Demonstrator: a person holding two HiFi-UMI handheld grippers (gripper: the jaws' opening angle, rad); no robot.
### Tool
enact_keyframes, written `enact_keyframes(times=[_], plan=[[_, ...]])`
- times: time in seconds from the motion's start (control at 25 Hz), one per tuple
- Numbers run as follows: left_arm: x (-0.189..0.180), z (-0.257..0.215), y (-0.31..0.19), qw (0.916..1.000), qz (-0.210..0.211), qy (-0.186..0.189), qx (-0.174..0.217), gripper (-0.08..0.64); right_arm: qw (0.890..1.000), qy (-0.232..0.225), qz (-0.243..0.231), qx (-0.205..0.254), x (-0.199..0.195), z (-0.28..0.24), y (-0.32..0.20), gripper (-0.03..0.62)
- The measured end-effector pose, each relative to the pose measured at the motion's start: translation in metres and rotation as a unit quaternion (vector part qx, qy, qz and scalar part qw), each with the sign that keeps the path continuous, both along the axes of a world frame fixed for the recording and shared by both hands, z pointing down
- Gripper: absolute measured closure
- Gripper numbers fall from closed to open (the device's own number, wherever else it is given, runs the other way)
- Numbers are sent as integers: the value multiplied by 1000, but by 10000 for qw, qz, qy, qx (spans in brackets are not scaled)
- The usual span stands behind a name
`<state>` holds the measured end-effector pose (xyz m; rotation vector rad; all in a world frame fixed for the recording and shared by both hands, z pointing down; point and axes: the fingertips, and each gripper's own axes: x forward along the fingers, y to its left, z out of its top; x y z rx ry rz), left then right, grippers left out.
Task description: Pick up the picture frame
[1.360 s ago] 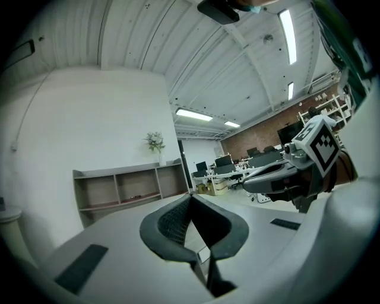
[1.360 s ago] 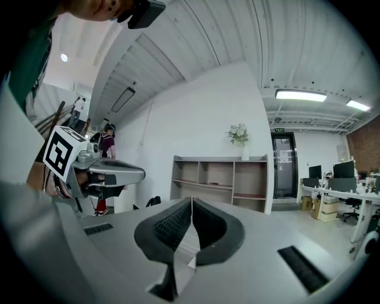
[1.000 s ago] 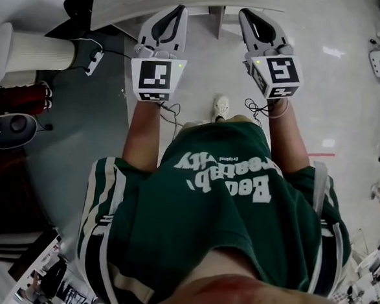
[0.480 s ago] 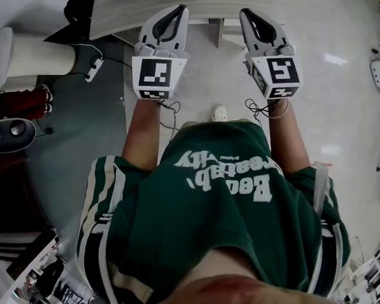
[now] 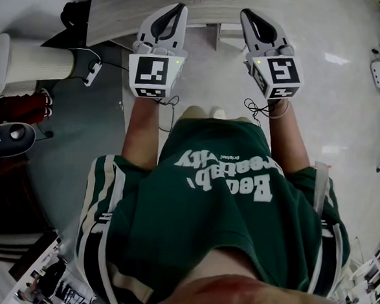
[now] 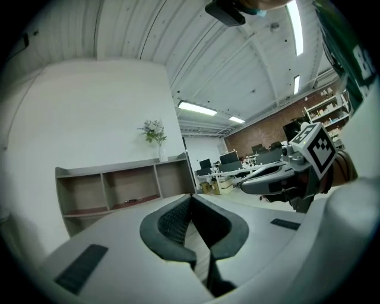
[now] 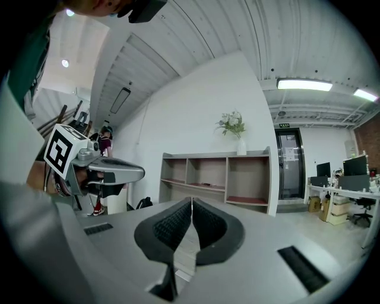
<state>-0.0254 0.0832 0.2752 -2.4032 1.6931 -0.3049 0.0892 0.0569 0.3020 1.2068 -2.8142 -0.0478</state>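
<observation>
pressing together on nothing, the jaws of the left gripper and the right gripper are both closed, held level side by side toward an open shelf unit well ahead. the picture frame i cannot make out; only a small dark thing lies in the middle compartment. judged as the approach: next, get near, find the frame, open the jaws.

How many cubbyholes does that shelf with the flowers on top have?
3 in the shelf, side by side: left cubbyhole, middle cubbyhole, right cubbyhole. The right gripper may hide more below.
</observation>
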Motion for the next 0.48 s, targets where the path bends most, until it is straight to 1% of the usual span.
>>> enact_keyframes(times=[0.24, 0.48], plan=[[-9, 6, -31, 9999, 73, 66, -73, 541, 9999, 27, 90, -37, -7, 4, -26, 558], [-23, 28, -67, 9995, 188, -85, -244, 541, 9996, 54, 240, -155, -22, 18, -60, 558]])
